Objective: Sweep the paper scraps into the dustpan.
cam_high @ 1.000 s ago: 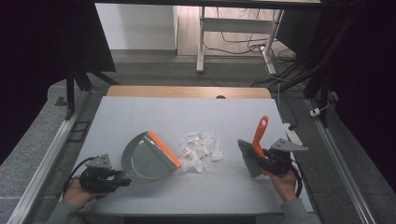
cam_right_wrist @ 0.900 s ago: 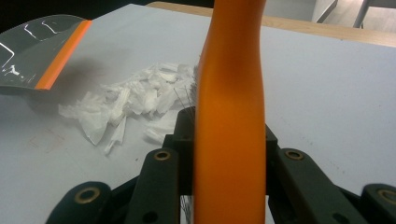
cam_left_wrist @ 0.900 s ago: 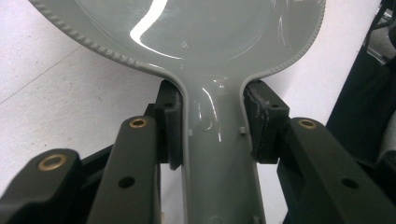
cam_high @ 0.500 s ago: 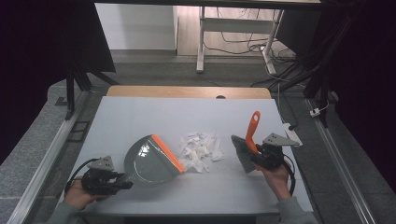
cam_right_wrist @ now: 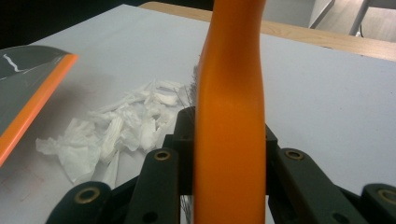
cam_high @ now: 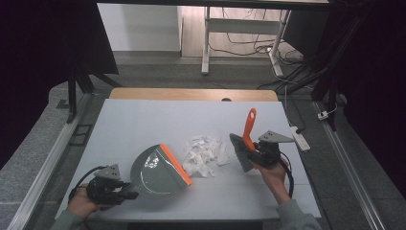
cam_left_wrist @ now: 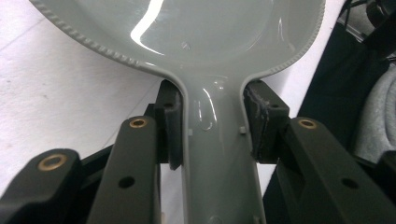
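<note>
Nearest, the left gripper [cam_high: 125, 195] is clamped on the grey dustpan's [cam_high: 158, 171] handle, pan flat on the white table [cam_high: 143, 120]. Right gripper [cam_high: 250, 152] grips the orange-handled brush [cam_high: 246, 136]. Torn paper scraps [cam_high: 205, 153] lie between, touching the dustpan's orange lip.

A white power strip [cam_high: 299, 137] lies off the table's [cam_high: 143, 120] right edge, cables [cam_high: 249, 36] beyond.

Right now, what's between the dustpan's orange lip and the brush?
A pile of torn white paper scraps on the table, between the dustpan and the brush; clear in the high view.
</note>
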Demonstrator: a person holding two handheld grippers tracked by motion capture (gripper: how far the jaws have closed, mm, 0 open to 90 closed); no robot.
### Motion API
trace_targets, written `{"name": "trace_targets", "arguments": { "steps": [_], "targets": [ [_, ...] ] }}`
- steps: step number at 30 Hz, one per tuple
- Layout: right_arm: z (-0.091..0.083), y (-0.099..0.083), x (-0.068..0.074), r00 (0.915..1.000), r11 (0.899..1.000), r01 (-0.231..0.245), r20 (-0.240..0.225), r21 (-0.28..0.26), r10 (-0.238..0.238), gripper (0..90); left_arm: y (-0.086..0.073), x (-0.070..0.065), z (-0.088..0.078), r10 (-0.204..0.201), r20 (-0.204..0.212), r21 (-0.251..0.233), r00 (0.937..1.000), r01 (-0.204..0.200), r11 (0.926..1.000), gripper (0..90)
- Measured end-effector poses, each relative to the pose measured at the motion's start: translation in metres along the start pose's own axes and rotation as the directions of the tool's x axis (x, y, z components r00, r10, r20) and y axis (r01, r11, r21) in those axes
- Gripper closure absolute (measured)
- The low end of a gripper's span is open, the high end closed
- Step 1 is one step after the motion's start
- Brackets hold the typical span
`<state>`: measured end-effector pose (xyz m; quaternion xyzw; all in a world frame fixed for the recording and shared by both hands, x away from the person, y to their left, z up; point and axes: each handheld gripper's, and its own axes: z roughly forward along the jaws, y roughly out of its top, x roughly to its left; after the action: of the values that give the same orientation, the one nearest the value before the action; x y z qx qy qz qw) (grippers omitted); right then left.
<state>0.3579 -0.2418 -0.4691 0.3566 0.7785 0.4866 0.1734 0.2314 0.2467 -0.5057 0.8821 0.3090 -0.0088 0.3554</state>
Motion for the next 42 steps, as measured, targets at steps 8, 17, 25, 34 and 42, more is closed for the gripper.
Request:
{"name": "trace_targets", "arguments": {
  "steps": [8,17,25,34,42],
  "targets": [
    [0.013,0.009,-0.002,0.9997,1.0,-0.014,0.017,0.005,0.014,71.1,-0.001,-0.003,0.004,-0.002,0.01,0.019,1.0,0.002,0.9998,61.0],
    [0.031,0.018,-0.006,0.9995,1.0,-0.011,0.031,0.01,0.011,71.1,0.0,-0.005,0.007,0.0,0.019,0.035,0.9998,0.0,0.9994,61.0],
    [0.049,0.026,-0.006,0.9993,0.999,0.004,0.036,0.035,-0.005,71.1,0.001,-0.007,0.009,0.005,0.025,0.046,0.9997,-0.006,0.9989,61.0],
    [0.067,0.032,-0.004,0.9982,0.997,0.025,0.052,0.07,-0.029,71.1,-0.001,-0.003,0.01,-0.016,0.028,0.051,0.9995,0.015,0.9986,61.0],
    [0.074,0.04,-0.012,0.9967,0.997,0.009,0.08,0.083,-0.016,71.1,-0.001,0.0,0.012,-0.032,0.035,0.047,0.9989,0.03,0.9984,60.9]
  ]
}}
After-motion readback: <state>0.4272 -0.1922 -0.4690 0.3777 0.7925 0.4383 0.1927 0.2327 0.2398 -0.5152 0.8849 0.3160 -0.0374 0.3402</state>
